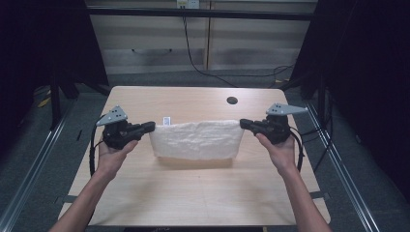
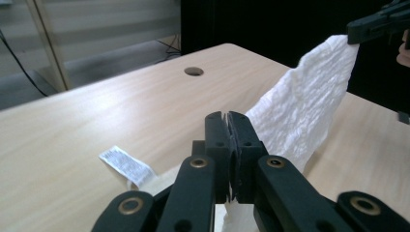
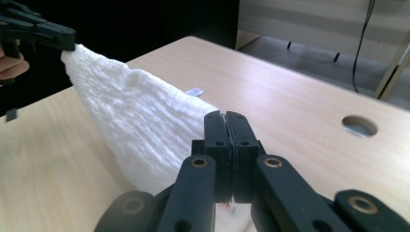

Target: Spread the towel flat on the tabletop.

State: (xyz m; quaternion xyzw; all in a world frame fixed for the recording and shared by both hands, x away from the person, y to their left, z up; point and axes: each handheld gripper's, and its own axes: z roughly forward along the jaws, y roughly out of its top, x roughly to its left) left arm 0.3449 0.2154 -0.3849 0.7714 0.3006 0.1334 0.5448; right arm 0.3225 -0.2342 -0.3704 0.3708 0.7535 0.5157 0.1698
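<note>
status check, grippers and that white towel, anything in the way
Left gripper shut on one top corner of the white towel, right gripper shut on the other. Towel hangs stretched between them over the table. Nothing in the way.

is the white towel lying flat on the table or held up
Held up: the white textured towel hangs stretched between the left gripper and right gripper, each shut on a top corner.
</note>
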